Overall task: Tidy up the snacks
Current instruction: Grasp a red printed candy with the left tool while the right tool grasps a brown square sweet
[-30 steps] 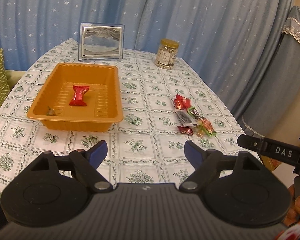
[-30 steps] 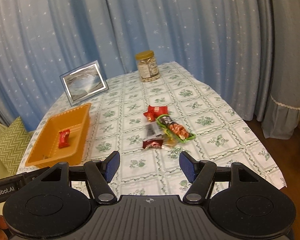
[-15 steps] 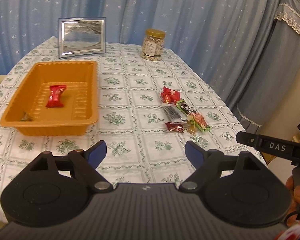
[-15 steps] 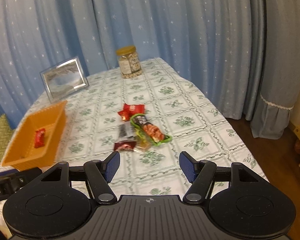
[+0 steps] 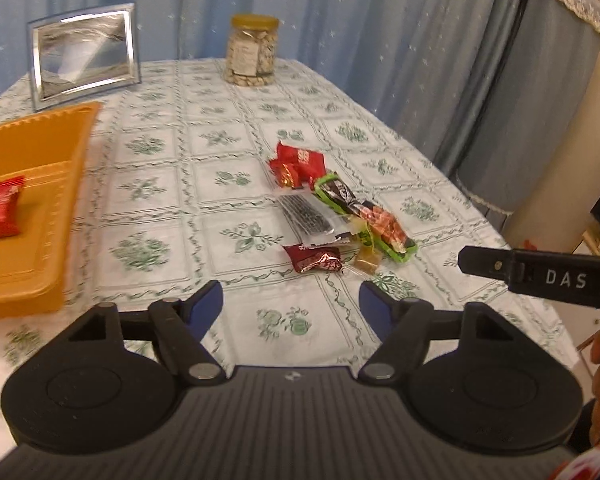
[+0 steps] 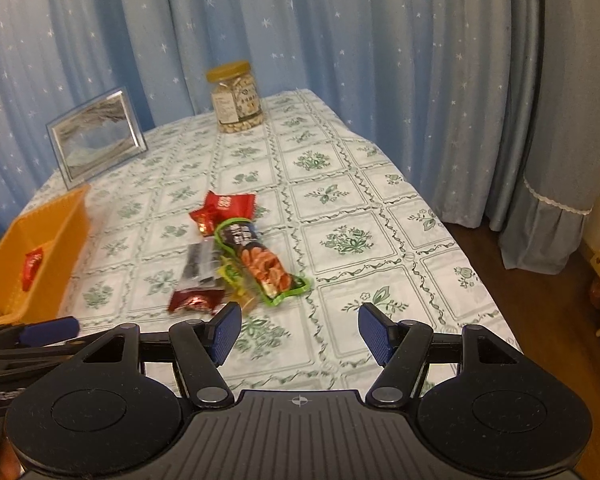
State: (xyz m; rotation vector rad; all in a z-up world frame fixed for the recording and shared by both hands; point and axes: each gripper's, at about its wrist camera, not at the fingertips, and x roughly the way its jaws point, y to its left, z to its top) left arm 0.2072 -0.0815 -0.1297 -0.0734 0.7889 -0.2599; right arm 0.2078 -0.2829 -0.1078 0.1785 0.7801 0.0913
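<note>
Early stage: one red snack (image 5: 3, 211) lies in the orange tray (image 5: 40, 276) at the counter's (image 5: 228, 136) left; the snack pile (image 5: 332, 216) is still loose mid-counter, well apart from the tray. The pile has red wrappers, a long green-edged packet (image 6: 260, 264), a clear sachet and a dark red candy (image 5: 314, 258) (nearest). Left gripper (image 5: 291, 300) has just been closing, nothing between its jaws; right gripper (image 6: 300, 328) is part-open, empty.

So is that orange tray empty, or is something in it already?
Not empty: one red snack packet lies inside the orange tray. Its far end is out of view.
</note>
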